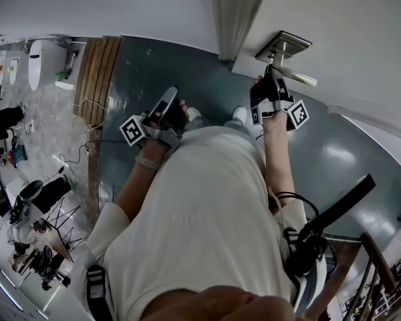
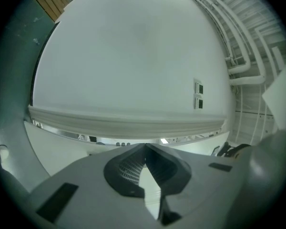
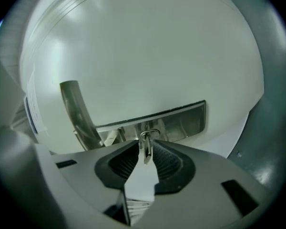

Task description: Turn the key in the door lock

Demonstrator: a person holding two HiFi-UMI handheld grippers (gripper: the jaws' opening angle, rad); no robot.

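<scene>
Right gripper [image 3: 145, 146] is at the lock plate [image 3: 181, 120], nose straight at it, because that's where the key [image 3: 146, 152] sits: in the cylinder near the plate's middle, bow sticking out toward the camera, edge-on.

Jaws are narrow, one on each side of the bow. I see a thin gap on the left side, so I read this as bracketing the key, not clamped on it. Probably a re-grip point in the turn; can't tell how far the key has rotated.

The approach along the key's axis makes sense: a wrist roll then goes straight into rotating the key, with no side load on the cylinder.

The handle [image 3: 74, 106] sticks out left of the plate in the right gripper view. The gripper is clear of it, which leaves room to roll.

Pose: the right arm reaches forward from the torso to the plate, forearm roughly straight, gripper about level and rolled a bit off square to the plate.

Left gripper [image 1: 168, 97] is well left of the plate, in front of the torso, elbow bent. Its tips meet with nothing between them, and it faces a bare white wall [image 2: 133, 56]. It looks parked out of the way, since the job needs only one hand.

Next: close on the bow before rolling, otherwise the pads slip round it.
</scene>
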